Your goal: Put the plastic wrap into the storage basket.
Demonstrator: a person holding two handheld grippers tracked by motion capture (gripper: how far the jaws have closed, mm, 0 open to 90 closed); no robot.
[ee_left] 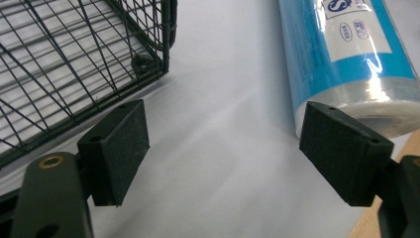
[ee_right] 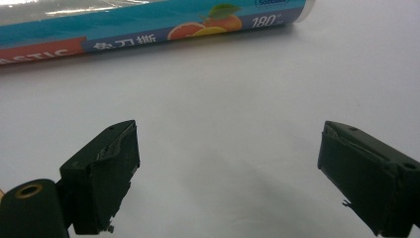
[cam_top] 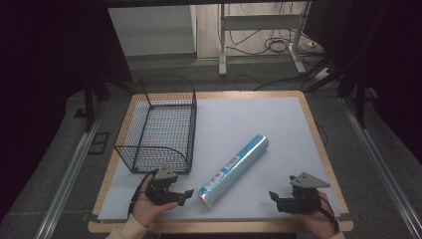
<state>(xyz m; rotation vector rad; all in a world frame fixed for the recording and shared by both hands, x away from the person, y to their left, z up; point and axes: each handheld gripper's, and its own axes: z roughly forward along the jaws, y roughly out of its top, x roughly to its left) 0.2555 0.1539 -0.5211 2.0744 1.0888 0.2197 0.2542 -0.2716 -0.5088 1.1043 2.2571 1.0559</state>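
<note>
A blue and clear roll of plastic wrap [cam_top: 234,171] lies slantwise on the white table mat, its near end toward the front edge. My left gripper [cam_top: 185,196] sits just left of that near end, open, with nothing between its jaws. In the left gripper view the roll [ee_left: 346,54] lies just past the right jaw, and the basket's corner [ee_left: 143,64] stands beyond the left jaw. My right gripper [cam_top: 274,198] rests at the front right, open and empty. The right gripper view has the roll [ee_right: 148,25] lying across the top, well beyond the jaws.
A black wire basket [cam_top: 158,127] stands on the left part of the mat [cam_top: 249,119], just behind my left gripper. The wooden table edge [cam_top: 219,226] runs along the front. Metal rails flank the table, and cables lie on the floor behind.
</note>
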